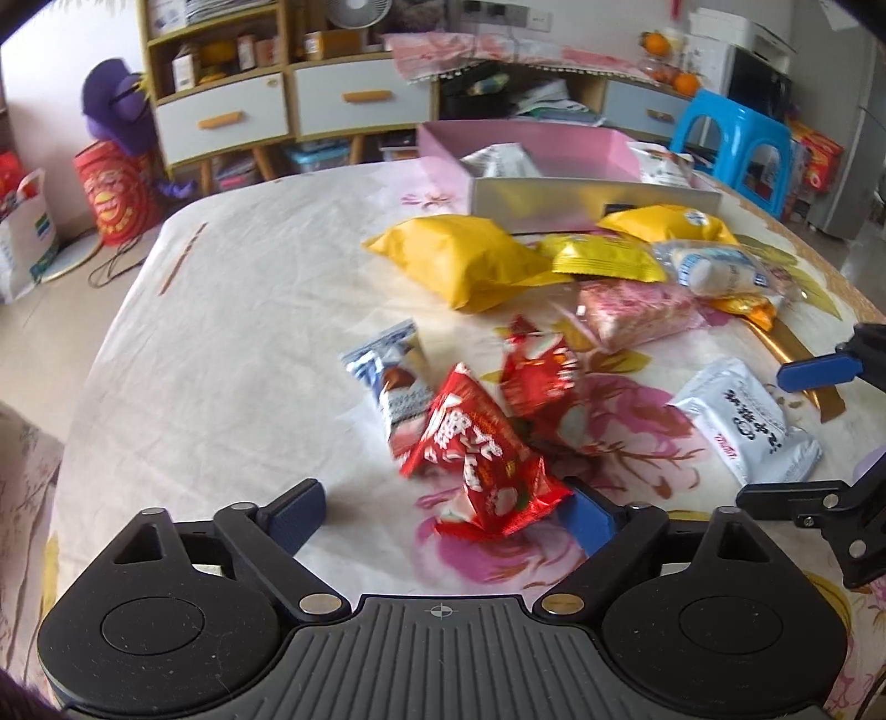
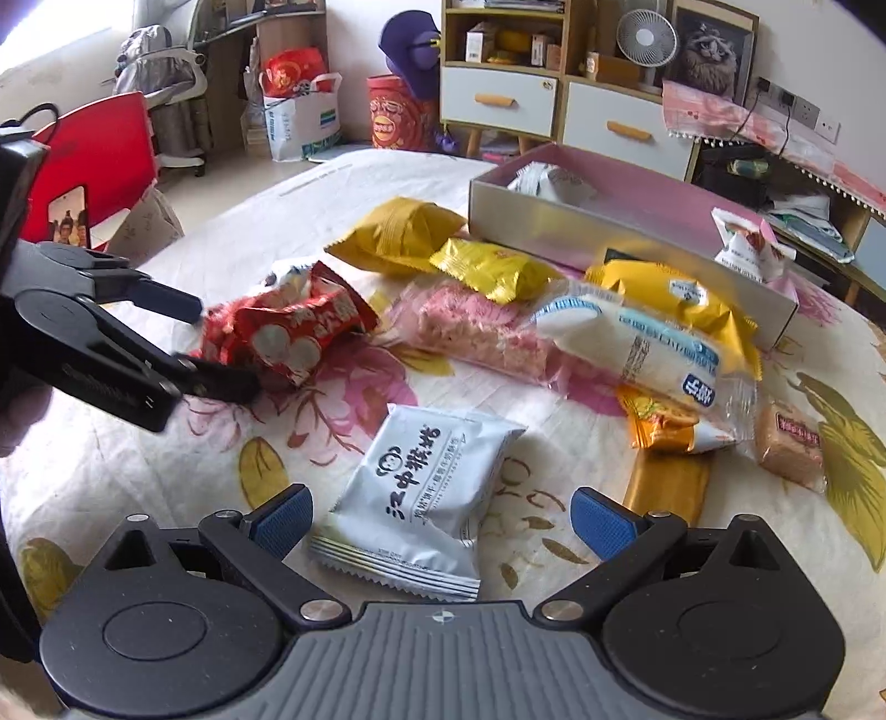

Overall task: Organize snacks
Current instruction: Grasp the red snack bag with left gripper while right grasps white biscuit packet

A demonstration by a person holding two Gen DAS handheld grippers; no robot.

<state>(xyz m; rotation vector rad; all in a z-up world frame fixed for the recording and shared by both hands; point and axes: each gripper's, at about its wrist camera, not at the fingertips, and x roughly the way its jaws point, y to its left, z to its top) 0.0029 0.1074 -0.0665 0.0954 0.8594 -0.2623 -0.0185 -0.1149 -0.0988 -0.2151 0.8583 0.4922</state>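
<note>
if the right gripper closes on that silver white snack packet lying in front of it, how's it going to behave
The silver-white packet looks puffed and lies flat on the tablecloth, so it is probably light and will give under the fingers. Its glossy foil may be slippery, so it could slide out of a shallow pinch. The crimped ends look thin and floppy; gripping the body seems safer.

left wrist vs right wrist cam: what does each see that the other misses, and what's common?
Left wrist only: the blue stool and oranges behind the table, and the blue-white packet lying clear beside the red packets.

Right wrist only: the red chair, the framed cat picture, and the small tan packet at the table's right.

Both: the pink box, the red packets between the open left gripper, and the white packet between the open right gripper.
</note>
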